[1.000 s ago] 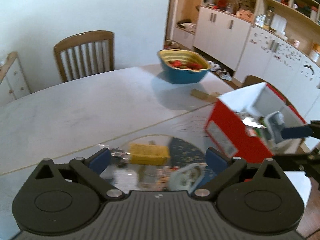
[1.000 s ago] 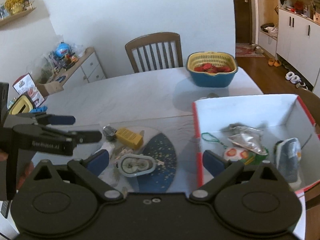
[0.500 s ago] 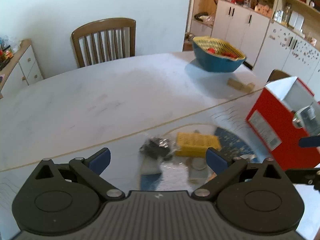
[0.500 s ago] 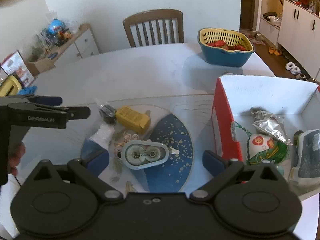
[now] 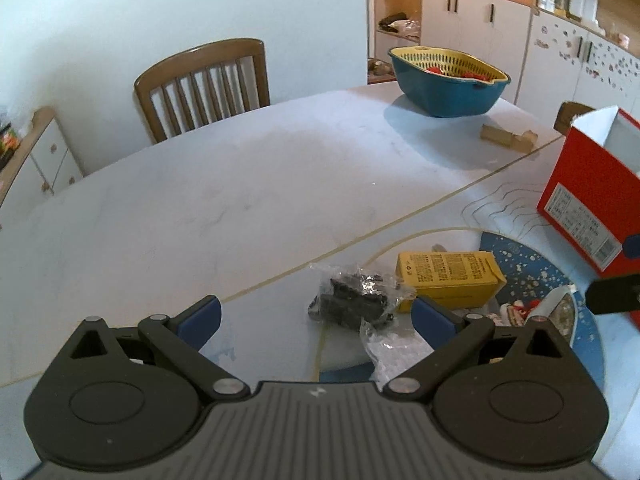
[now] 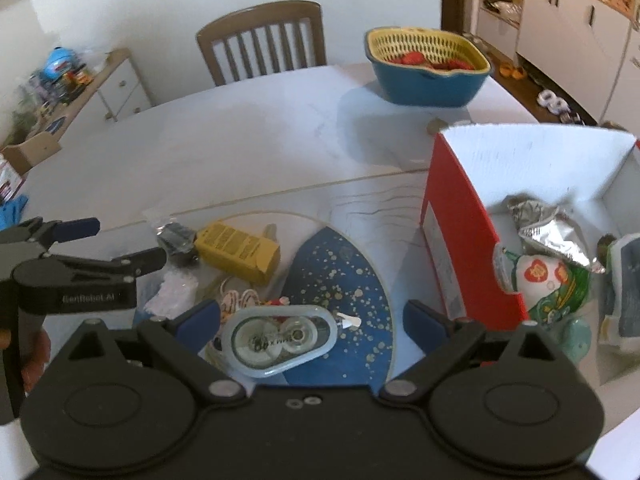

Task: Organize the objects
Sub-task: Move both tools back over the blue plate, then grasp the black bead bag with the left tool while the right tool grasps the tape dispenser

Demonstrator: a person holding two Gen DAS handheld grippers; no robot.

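My left gripper is open above the table, its fingers either side of a black item in a clear plastic bag. Just right of that lies a yellow carton. My right gripper is open over a pale blue correction-tape dispenser lying on the blue speckled mat. The red box with a white inside stands to the right and holds a foil packet, a green snack bag and other items. In the right wrist view the left gripper hangs open near the bagged item and carton.
A blue and yellow basket with red items sits at the table's far right, with small wooden blocks near it. A wooden chair stands behind the table. Cabinets line the right wall; a low dresser is at the left.
My left gripper has swung left and down toward the bagged black item and yellow carton. My right gripper has dropped closer to the tape dispenser. Both stay open.
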